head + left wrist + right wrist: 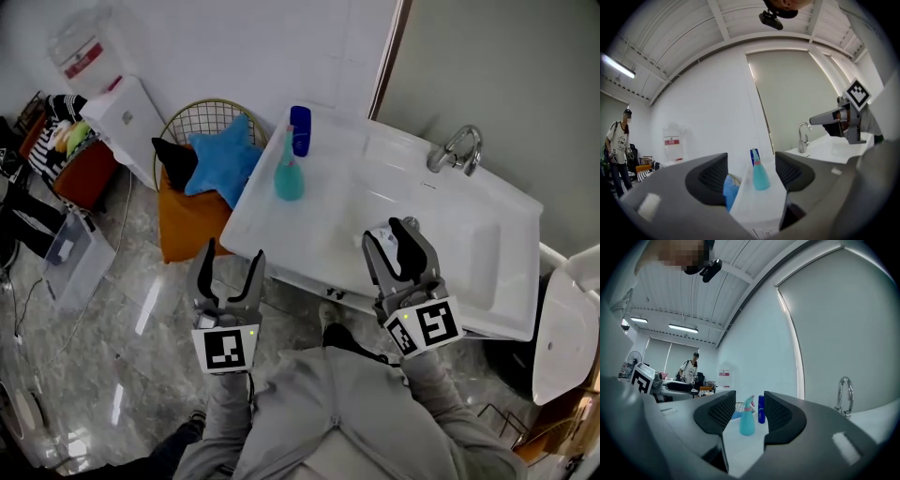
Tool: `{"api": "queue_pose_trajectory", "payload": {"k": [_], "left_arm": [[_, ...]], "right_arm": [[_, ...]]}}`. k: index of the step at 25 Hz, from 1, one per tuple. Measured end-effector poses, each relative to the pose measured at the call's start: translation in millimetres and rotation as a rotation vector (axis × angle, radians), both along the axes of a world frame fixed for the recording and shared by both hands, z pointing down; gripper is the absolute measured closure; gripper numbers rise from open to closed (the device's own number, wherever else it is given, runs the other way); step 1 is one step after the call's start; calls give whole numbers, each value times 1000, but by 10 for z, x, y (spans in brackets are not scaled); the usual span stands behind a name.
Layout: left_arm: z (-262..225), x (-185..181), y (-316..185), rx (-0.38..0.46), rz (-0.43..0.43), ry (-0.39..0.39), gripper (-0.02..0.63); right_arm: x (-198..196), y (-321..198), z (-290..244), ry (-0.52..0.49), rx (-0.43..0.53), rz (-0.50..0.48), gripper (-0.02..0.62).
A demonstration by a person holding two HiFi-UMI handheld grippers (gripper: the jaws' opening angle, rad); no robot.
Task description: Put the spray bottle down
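Your spray bottle [288,178] already stands on the worktop [375,202], close to its edge, at 1 o'clock from your left claw [230,255] and beside a blue bottle [300,129]. Left claw and right claw [389,234] both gape wide, empty. One careless left swing could knock it over the edge.

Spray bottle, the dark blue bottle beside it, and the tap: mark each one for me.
Spray bottle [288,184], head view, on its teal body.
Dark blue bottle [300,129], head view, on its mid-body.
Tap [459,142], head view, on the curved spout.
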State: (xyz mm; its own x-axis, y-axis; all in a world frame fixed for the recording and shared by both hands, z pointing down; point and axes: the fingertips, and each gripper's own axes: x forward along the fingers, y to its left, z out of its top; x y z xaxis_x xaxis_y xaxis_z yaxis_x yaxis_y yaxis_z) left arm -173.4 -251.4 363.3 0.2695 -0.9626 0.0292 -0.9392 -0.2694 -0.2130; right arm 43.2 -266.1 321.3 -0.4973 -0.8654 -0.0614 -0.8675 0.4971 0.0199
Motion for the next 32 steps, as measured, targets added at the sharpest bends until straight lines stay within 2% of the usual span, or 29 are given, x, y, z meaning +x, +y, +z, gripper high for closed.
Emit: {"api": "queue_pose_trajectory", "payload": {"k": [16, 32], "left_arm": [[-79, 123, 227, 17, 31, 11, 255], [-109, 116, 225, 20, 31, 16, 255]], "right_arm": [[-35, 197, 20, 23, -5, -2, 410], [-47, 202, 0, 28, -1, 3, 410]]}}
